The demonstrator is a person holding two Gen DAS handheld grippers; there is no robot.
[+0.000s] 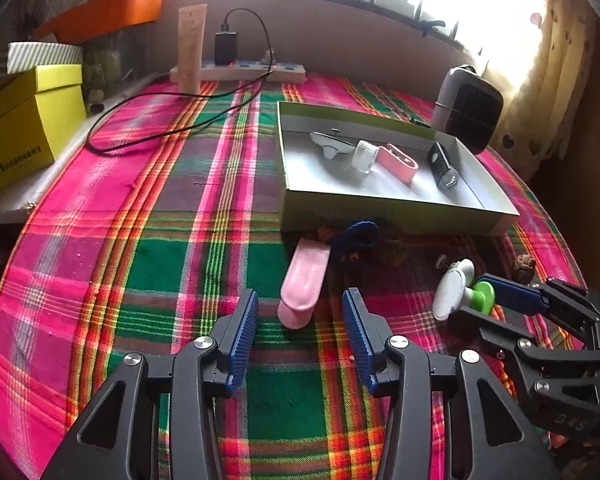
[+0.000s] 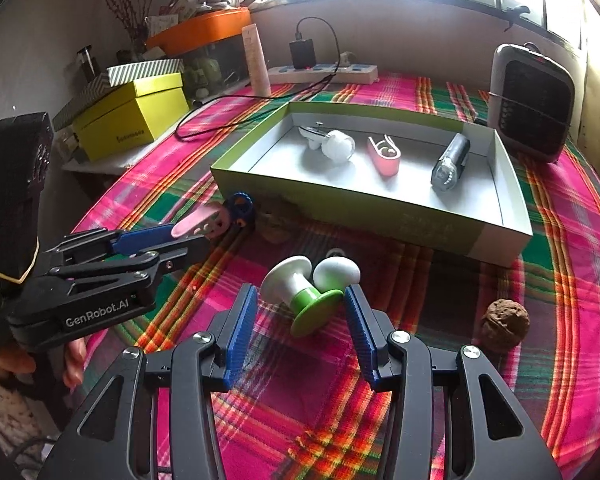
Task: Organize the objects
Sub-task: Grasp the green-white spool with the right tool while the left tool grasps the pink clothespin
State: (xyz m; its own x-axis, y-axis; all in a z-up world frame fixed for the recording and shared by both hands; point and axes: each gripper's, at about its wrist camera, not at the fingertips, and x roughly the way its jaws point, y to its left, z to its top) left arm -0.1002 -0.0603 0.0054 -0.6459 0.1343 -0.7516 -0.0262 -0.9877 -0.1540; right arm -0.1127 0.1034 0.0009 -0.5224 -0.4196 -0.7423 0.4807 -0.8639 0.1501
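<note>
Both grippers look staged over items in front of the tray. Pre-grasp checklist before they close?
1. Left gripper open: ok, fingers spread.
2. Pink case between the left fingers: ok, its near end sits in the gap, nothing gripped.
3. Right gripper open: ok.
4. Green-and-white stamp between the right fingers: ok, lying on its side, green base nearest.
5. Neighbours clear of the grasp: not ok, a white egg-shaped piece sits against the stamp; a blue cord lies at the case's far end.
6. Room in the tray: ok, bare floor near the front wall.
</note>
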